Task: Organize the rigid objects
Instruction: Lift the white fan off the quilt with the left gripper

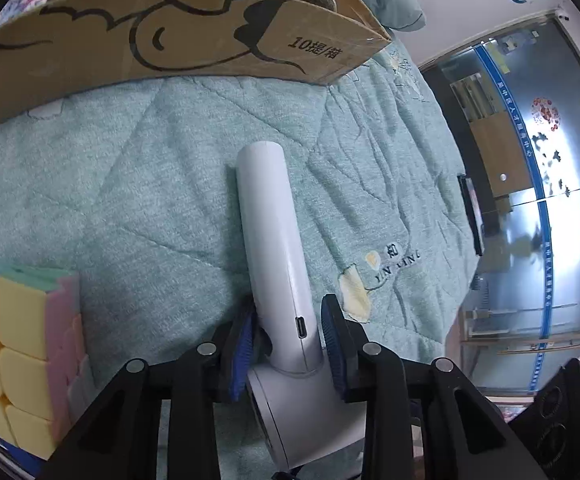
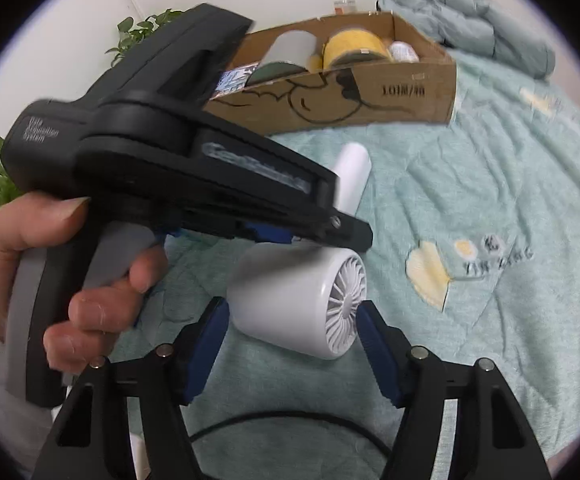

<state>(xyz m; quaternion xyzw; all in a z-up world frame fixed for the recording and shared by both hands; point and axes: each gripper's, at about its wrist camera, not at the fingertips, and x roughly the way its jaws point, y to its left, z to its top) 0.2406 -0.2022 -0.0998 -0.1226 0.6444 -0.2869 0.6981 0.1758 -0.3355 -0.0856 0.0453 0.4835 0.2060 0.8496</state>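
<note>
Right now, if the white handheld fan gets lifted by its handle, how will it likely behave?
The fan looks like rigid plastic, so it should hold shape. Its smooth, rounded handle could slip or twist. The bulky head probably makes it tip head-down, and the round barrel may roll on the quilt.

I've got open quilt (image 1: 150, 184) btwn the fan's handle (image 1: 268, 216) and the cardboard box (image 1: 194, 36), so room to pass there. Box wall blocks further ahead. Cube (image 1: 14, 344) crowds my left side; left gripper (image 2: 274, 236) hangs over the fan (image 2: 301, 300), blocking approach from above.
</note>
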